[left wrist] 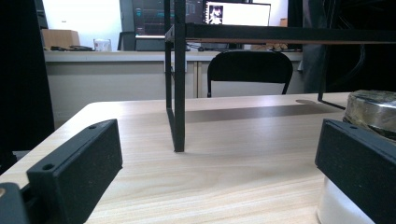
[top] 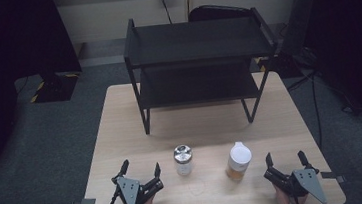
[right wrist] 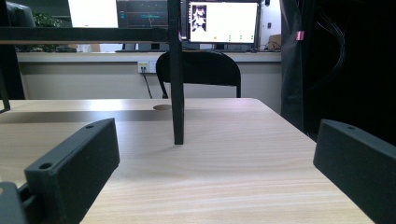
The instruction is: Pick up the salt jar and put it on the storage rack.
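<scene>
Both tongs, left [top: 140, 172] and right [top: 285, 158], are held apart and empty at the lower frame edge. The silver-capped clear glass jar [top: 183, 160] and white-lidded amber jar [top: 238, 160] stand between them, lower centre; either tall jar could be toppled by an off-centre jaw.

You've got two containers on the table [top: 122, 138]: one silver-capped jar [top: 183, 160] and one white-lidded jar [top: 238, 160] at its 3 o'clock. One black two-tier shelf [top: 197, 60] at 12 o'clock. Two grippers, left [top: 140, 172] and right [top: 285, 161].

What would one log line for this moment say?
left gripper: open, empty | right gripper: open, empty | silver-lidded jar, white-lidded jar: upright between them | shelf rack: empty
</scene>
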The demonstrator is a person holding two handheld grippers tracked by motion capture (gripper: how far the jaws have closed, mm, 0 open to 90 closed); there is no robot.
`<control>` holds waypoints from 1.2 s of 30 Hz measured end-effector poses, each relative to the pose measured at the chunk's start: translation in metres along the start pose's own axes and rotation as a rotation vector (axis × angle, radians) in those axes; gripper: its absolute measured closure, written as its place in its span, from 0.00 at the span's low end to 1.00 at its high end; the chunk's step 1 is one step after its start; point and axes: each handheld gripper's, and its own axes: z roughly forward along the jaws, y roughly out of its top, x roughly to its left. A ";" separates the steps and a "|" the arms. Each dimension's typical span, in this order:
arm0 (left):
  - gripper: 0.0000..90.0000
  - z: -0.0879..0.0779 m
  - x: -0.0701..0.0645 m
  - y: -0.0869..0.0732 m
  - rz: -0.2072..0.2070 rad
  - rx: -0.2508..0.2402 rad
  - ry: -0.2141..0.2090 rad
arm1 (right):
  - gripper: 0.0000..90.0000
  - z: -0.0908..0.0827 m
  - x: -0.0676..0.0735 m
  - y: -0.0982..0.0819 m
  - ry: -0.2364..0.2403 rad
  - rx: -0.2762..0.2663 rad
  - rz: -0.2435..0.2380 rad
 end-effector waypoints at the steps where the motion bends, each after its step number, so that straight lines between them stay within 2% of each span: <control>1: 0.00 0.000 0.000 0.000 0.000 0.000 0.000 | 0.00 0.000 0.000 0.000 0.000 0.000 0.000; 26: 0.00 0.000 -0.002 0.000 0.000 0.002 0.009 | 0.00 0.000 0.003 0.000 -0.017 0.001 0.000; 31: 0.00 -0.001 0.005 0.003 -0.009 0.009 -0.026 | 0.00 0.000 0.003 0.000 -0.017 0.001 0.000; 36: 0.00 -0.002 0.008 0.011 -0.004 -0.017 -0.078 | 0.00 0.000 0.003 0.000 -0.017 0.001 0.000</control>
